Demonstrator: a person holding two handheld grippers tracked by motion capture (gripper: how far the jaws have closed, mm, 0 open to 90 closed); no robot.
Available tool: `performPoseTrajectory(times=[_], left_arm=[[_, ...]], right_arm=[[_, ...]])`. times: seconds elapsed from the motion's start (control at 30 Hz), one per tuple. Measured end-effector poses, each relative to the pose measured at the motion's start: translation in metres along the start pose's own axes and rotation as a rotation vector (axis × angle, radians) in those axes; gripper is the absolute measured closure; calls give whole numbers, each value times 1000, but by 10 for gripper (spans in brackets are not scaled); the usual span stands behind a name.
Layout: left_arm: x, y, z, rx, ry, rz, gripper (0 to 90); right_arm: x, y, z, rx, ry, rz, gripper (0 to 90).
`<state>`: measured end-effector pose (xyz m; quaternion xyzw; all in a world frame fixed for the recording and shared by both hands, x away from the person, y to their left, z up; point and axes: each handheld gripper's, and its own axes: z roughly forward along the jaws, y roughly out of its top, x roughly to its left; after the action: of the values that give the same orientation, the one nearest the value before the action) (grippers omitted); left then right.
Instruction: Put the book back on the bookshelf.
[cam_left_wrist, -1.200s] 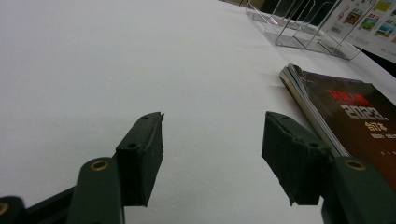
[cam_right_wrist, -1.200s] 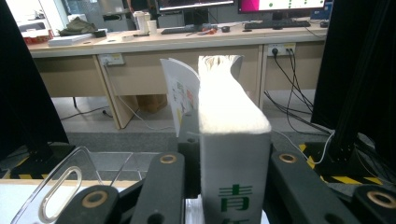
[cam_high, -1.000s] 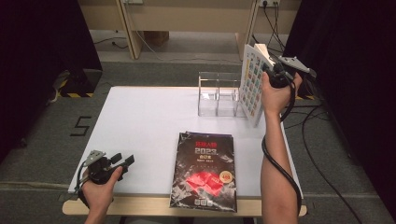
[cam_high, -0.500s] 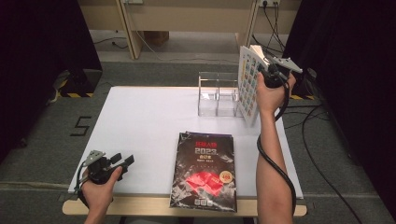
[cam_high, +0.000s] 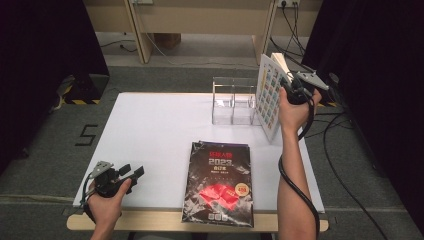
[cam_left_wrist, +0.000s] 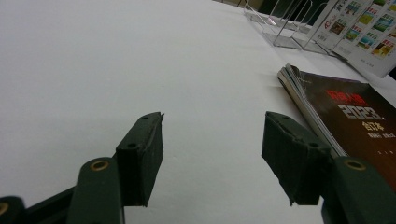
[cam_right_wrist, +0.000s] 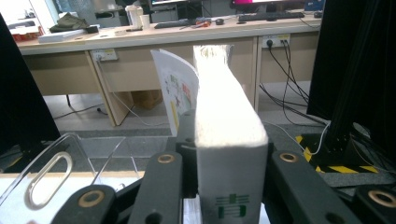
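Lowering beside the clear rack (cam_high: 234, 100), the thick white book (cam_high: 269, 97) with colourful cover squares is sitting clamped in the right gripper (cam_high: 289, 86), whose jaws have just been easing open.

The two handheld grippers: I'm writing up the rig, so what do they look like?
Both, the left gripper and the right gripper, are black, each topped by a grey three-cornered plate. A black cable trails from the right one. The tongs are dark green with brass-coloured rivets. The forearms are unsleeved.

Grey carpet floor (cam_high: 150, 75), wooden desks (cam_right_wrist: 140, 46) behind, black curtains (cam_high: 40, 65) at both sides.
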<state>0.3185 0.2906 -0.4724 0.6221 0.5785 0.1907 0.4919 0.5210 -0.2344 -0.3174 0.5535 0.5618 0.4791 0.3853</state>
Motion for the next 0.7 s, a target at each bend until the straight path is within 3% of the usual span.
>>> performPoseTrajectory(times=[0.23, 0.4, 0.7], left_arm=[[-1, 0, 1, -4, -8, 2, 379], [-2, 0, 1, -3, -6, 3, 380], [-1, -1, 2, -1, -3, 3, 379]], right_arm=[[-7, -4, -13, 26, 5, 3, 726], [-13, -5, -18, 43, 41, 34, 713], [-12, -1, -21, 57, 39, 18, 696]])
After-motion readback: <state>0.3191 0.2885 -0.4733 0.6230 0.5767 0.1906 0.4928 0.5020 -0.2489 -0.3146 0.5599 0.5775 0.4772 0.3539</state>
